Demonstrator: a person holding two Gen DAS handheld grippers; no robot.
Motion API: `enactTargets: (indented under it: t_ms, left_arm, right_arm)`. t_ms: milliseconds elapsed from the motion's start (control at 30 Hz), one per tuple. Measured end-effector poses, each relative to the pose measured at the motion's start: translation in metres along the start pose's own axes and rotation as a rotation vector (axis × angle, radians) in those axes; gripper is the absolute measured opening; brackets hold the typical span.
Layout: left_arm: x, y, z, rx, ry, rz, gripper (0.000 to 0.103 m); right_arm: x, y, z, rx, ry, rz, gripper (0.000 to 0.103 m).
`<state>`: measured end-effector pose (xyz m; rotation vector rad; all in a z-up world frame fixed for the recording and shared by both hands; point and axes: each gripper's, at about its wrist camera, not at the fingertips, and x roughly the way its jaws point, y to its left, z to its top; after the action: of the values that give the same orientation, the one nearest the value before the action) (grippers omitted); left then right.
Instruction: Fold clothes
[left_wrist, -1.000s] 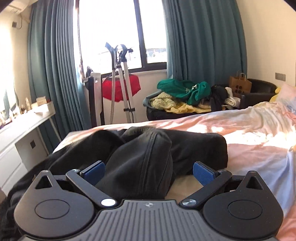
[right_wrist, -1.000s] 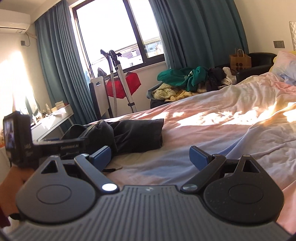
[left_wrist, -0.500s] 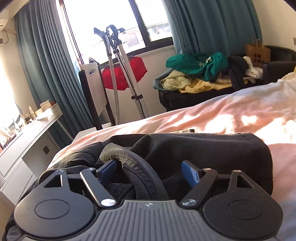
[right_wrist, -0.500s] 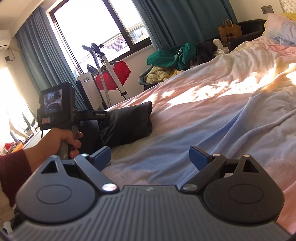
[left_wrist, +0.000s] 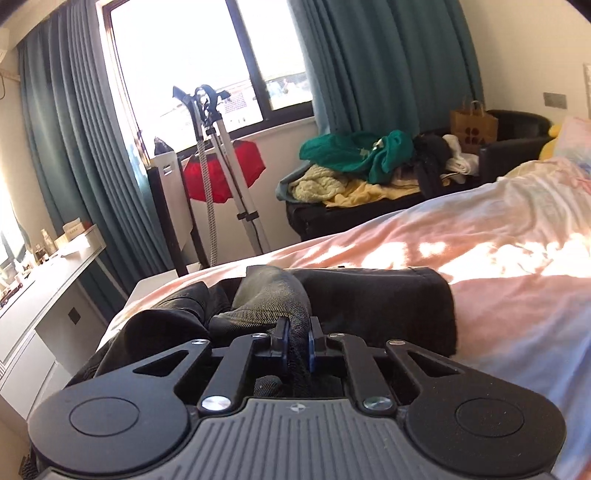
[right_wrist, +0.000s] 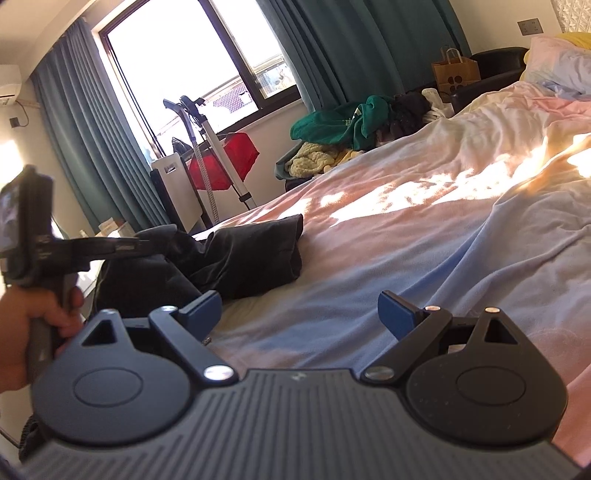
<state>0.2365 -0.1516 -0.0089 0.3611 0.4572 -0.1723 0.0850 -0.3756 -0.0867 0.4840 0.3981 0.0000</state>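
A black pair of trousers (left_wrist: 373, 295) lies bunched at the near left corner of the bed (left_wrist: 498, 266). My left gripper (left_wrist: 295, 341) is shut on a thick hem or waistband fold of the black trousers, which rises between its blue pads. In the right wrist view the same garment (right_wrist: 243, 254) lies left of centre, with the left gripper's body (right_wrist: 92, 245) over it, held by a hand. My right gripper (right_wrist: 301, 314) is open and empty, low over the bedsheet to the right of the garment.
A pile of green, yellow and white clothes (left_wrist: 354, 162) sits on a dark chest beyond the bed. A garment steamer stand (left_wrist: 221, 177) and a red cloth are by the window. A white desk (left_wrist: 48, 273) is at the left. Pillows (right_wrist: 557, 62) lie at the far right.
My left gripper has closed from open onto a fold of the black trousers. My right gripper has stayed open and shifted a little over the sheet.
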Motion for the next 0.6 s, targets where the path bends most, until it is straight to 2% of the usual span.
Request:
enactTargets:
  t_ms: [133,267,433,500,600]
  left_arm:
    - [-0.077,-0.003,-0.027,0.021,-0.066,-0.111,0.009]
    - [-0.143,-0.015,-0.074,0.016,-0.055,-0.224,0.009]
    - [-0.162,-0.029,-0.144,0.030,0.017,-0.242,0.009]
    - [-0.154,-0.025,-0.166,-0.012,0.072,-0.254,0.009]
    - [-0.145,-0.018,-0.188,-0.066,0.112,-0.252,0.009]
  right_arm:
    - [-0.007,0.001,0.002,0.018,-0.010,0.021,0.093]
    - [-0.016,-0.002,0.005,0.066,-0.038,0.047,0.093]
    - [-0.019,-0.018,0.004,0.210,-0.008,0.099,0.093]
    - [-0.019,-0.027,0.001,0.276,0.014,0.115,0.093]
    - [-0.018,-0.038,-0.002,0.361,0.034,0.130,0.094]
